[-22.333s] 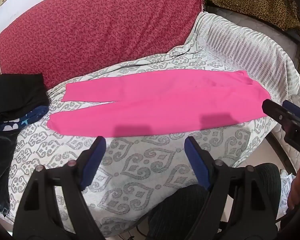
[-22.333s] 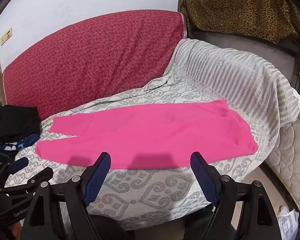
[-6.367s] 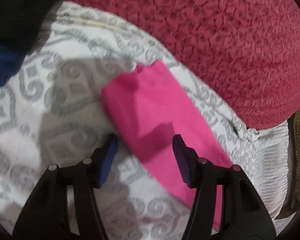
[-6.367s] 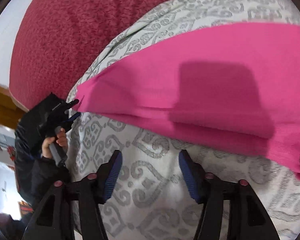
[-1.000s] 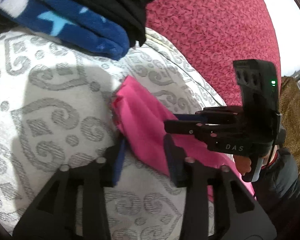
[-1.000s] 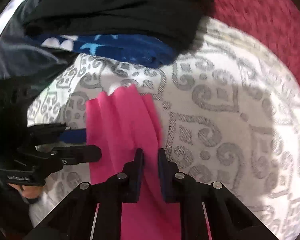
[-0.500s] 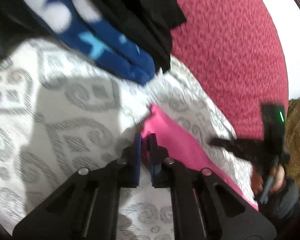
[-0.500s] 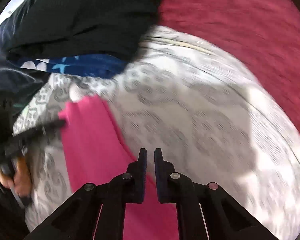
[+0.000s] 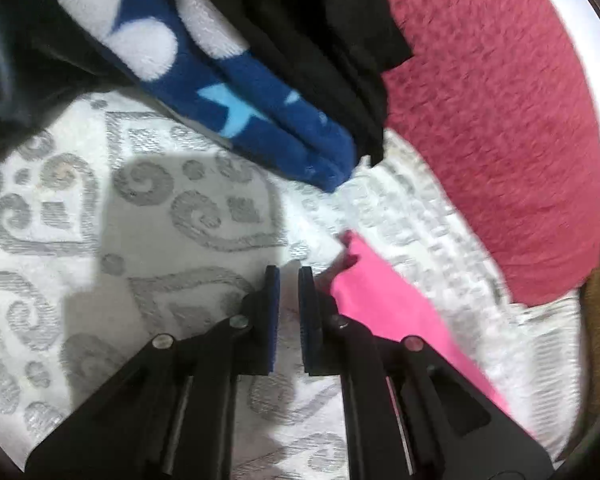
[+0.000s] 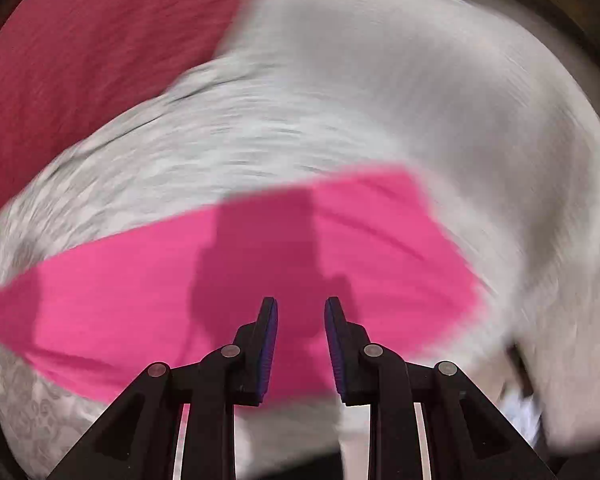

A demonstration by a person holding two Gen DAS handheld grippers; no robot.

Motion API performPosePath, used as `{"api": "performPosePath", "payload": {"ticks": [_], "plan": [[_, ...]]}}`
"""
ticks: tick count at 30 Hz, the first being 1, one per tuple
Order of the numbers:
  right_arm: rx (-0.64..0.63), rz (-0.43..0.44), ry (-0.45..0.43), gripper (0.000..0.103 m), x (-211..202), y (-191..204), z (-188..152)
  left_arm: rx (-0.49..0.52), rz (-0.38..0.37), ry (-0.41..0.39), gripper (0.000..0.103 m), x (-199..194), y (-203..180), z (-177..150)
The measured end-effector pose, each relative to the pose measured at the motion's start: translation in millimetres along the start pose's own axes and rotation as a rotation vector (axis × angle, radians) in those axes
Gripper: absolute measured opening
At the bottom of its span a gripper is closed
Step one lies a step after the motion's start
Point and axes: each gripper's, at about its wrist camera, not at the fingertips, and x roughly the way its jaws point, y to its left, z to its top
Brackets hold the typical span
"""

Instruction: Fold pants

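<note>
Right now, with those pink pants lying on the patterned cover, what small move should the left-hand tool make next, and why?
Probably reopen the left fingers and slide them rightward onto the leg end of the pink pants. They stand almost closed, with only the grey-patterned cover showing in the narrow gap, while the leg end lies just beside the right-hand finger, apparently not gripped.

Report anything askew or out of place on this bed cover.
The pink pants have a rumpled, turned-up corner beside the shut left gripper, so that end does not lie flat. A folded blue fleece lies on the patterned cover nearby, apart from the pants. The right wrist view is too blurred to judge creases.
</note>
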Motion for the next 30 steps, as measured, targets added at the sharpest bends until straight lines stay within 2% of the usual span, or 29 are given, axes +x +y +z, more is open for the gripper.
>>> {"api": "performPosePath", "payload": {"ticks": [2, 4, 8, 10, 13, 16, 21, 23, 25, 26, 28, 30], "plan": [[0.079, 0.025, -0.024, 0.025, -5, -42, -5, -0.006, 0.053, -0.02, 0.009, -11, -8, -6], [0.112, 0.041, -0.038, 0.025, -4, -69, -1, 0.019, 0.024, -0.013, 0.009, -26, -27, -22], [0.095, 0.071, -0.045, 0.025, 8, -83, 9, 0.212, -0.017, 0.06, 0.009, -48, -98, -68], [0.104, 0.096, -0.039, 0.025, 19, -80, 12, 0.333, -0.094, 0.152, 0.009, -52, -144, -98], [0.122, 0.167, -0.03, 0.025, 28, -74, 7, 0.563, -0.219, 0.295, 0.018, -58, -224, -158], [0.122, 0.204, -0.038, 0.026, 34, -75, -6, 0.687, -0.325, 0.404, 0.025, -61, -280, -211], [0.082, 0.216, -0.051, 0.027, 33, -79, -18, 0.848, -0.455, 0.648, 0.025, -57, -351, -300], [0.103, 0.226, -0.059, 0.028, 34, -89, -19, 0.936, -0.489, 0.712, 0.026, -57, -376, -334], [0.113, 0.23, -0.067, 0.029, 33, -95, -19, 1.024, -0.498, 0.743, 0.03, -59, -394, -364], [0.113, 0.236, -0.072, 0.029, 33, -98, -19, 1.051, -0.5, 0.747, 0.036, -62, -400, -374], [0.098, 0.249, -0.08, 0.031, 30, -100, -17, 1.078, -0.5, 0.742, 0.042, -62, -411, -388], [0.08, 0.247, -0.09, 0.033, 25, -102, -14, 1.087, -0.52, 0.741, 0.043, -64, -416, -393]]}}
